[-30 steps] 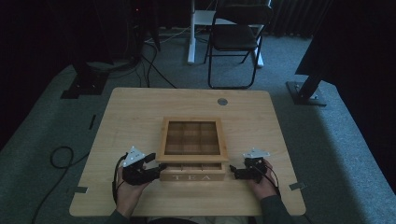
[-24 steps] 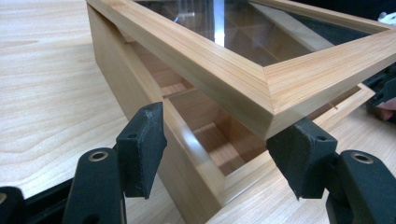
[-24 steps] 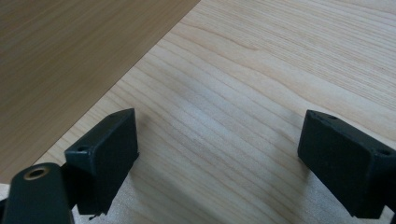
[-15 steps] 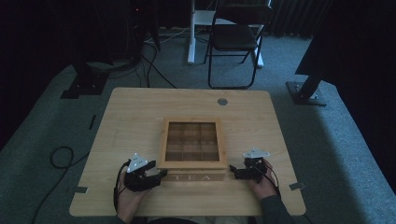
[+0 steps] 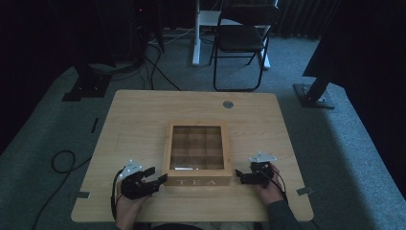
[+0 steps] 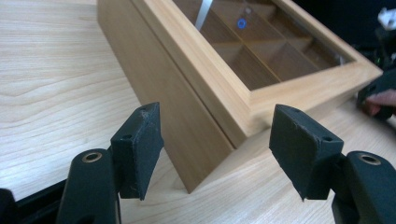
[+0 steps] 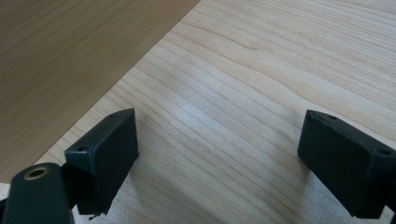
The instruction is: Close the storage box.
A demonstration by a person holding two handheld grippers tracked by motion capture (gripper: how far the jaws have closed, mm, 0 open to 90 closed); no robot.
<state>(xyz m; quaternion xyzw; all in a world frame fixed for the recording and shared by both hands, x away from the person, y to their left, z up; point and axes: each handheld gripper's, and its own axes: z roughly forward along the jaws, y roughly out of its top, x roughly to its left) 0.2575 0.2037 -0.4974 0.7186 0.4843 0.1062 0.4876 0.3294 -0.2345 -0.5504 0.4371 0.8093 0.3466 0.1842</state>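
Resting mid-table, the tea box [image 5: 197,152] is lying between my claws: my left gripper [image 6: 215,154], jaws spread, is flanking its near corner at 12 o'clock; my right gripper [image 7: 219,163] is gaping, the box's side at 10 o'clock.

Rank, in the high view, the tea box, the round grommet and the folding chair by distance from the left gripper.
From the left gripper:
1. Tea box, just to its right, at the front-left corner.
2. Round grommet, near the table's far edge.
3. Folding chair, on the floor beyond the table.
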